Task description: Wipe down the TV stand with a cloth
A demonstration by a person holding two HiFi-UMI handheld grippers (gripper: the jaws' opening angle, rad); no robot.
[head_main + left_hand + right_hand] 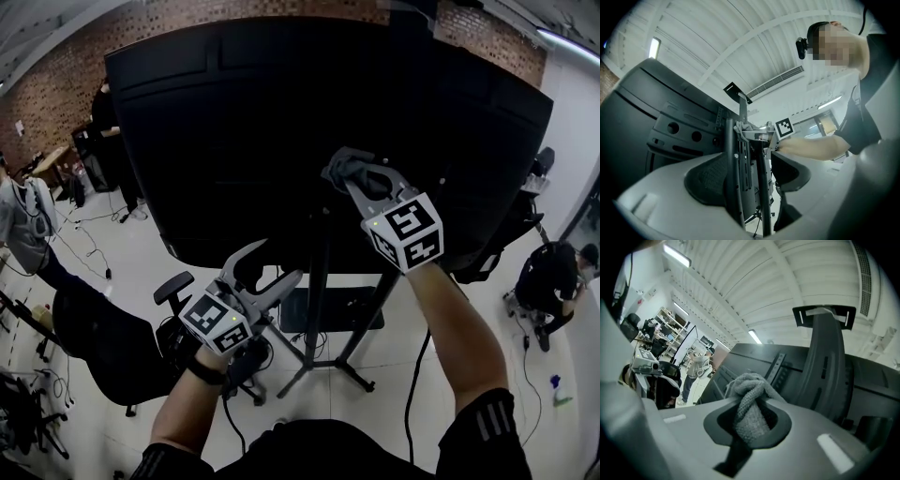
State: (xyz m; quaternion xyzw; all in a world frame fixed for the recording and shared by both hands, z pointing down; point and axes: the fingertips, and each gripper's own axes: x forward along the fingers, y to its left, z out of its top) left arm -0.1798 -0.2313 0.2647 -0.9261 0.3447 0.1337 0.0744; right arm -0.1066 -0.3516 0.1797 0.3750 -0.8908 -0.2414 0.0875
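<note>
Cloth (749, 408) is plain grey with a nubby knit texture. TV back (281, 131) and the stand (317, 300) are all black. Left tool (270, 266) and right tool (361, 178) are pale grey, each with a white cube (412, 232) patterned in black squares. Floor (389, 356) is white tile, wall (56, 94) red-brown brick.

Left claw (277, 262) agape, right claw (349, 174) clamped (both well forward)

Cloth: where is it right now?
The grey cloth is pinched between the jaws of the right gripper, centre-right in the head view, in front of the TV's black back panel and above the stand's upright post.
</note>
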